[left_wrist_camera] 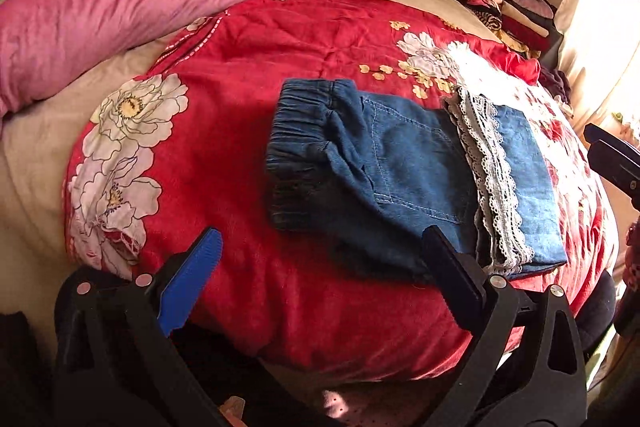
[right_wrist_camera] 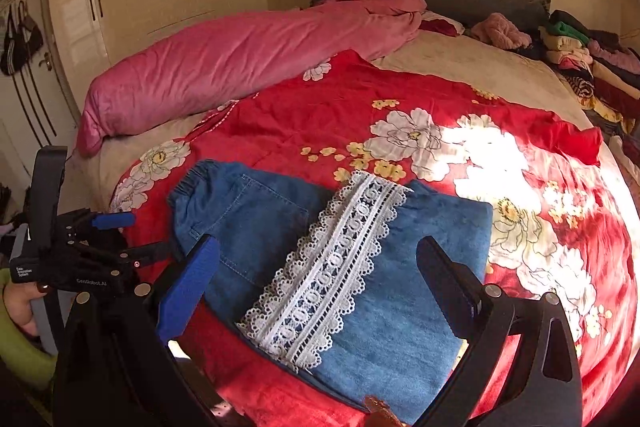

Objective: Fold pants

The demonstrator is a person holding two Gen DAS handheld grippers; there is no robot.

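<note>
Denim pants [right_wrist_camera: 320, 259] are lying on the red floral quilt [left_wrist_camera: 248, 75], already doubled over, lace hem [right_wrist_camera: 332, 267] on top, right under and ahead of my right claw [right_wrist_camera: 316, 259]. Both claws are spread wide and holding nothing; my left claw [left_wrist_camera: 320, 259] hangs off the waistband side. I'd say pinch the waistband [left_wrist_camera: 296, 151] edge low, both layers, and bring it over evenly so the lace doesn't bunch.

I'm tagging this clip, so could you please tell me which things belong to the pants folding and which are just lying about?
Job:
- denim pants with lace trim
- left tongs, right tongs, both open

Lying about:
- pink duvet
- clothes pile
- red floral quilt
</note>
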